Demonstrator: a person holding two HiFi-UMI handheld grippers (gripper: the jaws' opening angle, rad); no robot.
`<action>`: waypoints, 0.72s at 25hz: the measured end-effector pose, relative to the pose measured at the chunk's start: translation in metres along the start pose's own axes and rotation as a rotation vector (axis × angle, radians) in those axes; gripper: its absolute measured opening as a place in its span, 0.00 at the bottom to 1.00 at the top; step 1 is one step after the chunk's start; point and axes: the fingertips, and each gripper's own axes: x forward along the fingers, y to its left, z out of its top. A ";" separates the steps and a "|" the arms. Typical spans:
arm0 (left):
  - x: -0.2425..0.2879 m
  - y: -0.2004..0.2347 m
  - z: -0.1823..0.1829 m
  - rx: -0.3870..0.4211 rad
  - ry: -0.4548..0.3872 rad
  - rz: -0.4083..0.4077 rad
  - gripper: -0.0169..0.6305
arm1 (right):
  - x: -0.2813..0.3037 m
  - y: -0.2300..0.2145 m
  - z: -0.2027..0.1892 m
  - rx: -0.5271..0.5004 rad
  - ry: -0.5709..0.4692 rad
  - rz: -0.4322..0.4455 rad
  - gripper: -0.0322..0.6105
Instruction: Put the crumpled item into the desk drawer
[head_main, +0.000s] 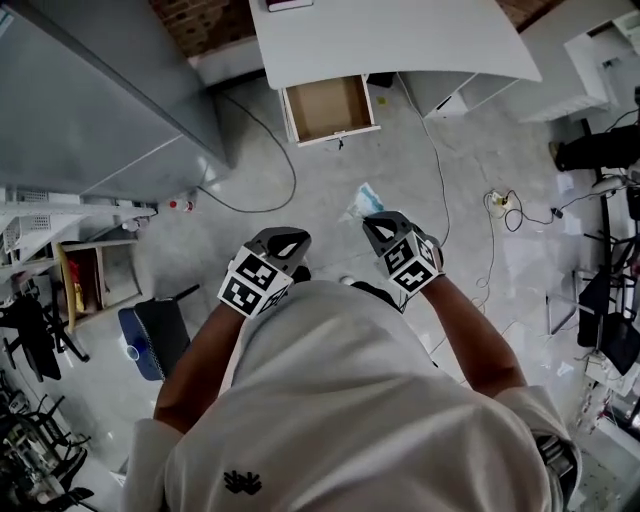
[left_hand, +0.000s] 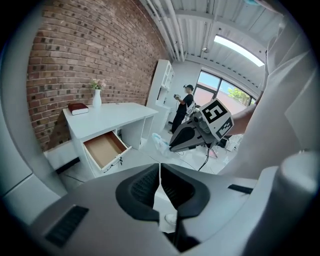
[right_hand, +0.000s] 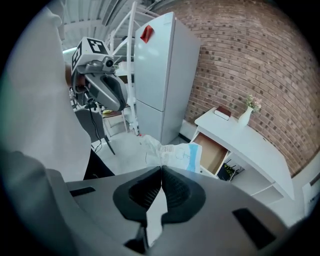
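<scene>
The crumpled item, a white and blue plastic bag (head_main: 365, 200), hangs from the tip of my right gripper (head_main: 378, 226), whose jaws are shut on it; in the right gripper view the bag (right_hand: 172, 152) sticks out just past the closed jaws (right_hand: 161, 171). My left gripper (head_main: 288, 240) is held beside it, shut with nothing between its pads (left_hand: 160, 167). Both are close to my body, above the floor. The desk drawer (head_main: 328, 108) stands pulled open and looks bare, under the white desk (head_main: 400, 45). It also shows in the left gripper view as the drawer (left_hand: 103, 149).
A tall grey fridge (head_main: 100, 90) stands left of the desk. Cables (head_main: 440, 160) trail over the floor to the right of the drawer. A blue and black seat (head_main: 155, 338) is at my left. A book (left_hand: 78, 108) and vase (left_hand: 96, 97) sit on the desk; a person (left_hand: 184, 107) stands far off.
</scene>
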 end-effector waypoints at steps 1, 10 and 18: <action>-0.003 0.011 0.000 0.010 0.005 -0.014 0.07 | 0.007 -0.003 0.007 0.007 0.009 -0.010 0.10; -0.014 0.100 0.005 -0.002 -0.006 -0.042 0.07 | 0.068 -0.045 0.036 -0.003 0.098 -0.044 0.10; -0.007 0.141 0.018 -0.048 -0.020 0.013 0.07 | 0.130 -0.121 0.044 -0.070 0.135 -0.047 0.10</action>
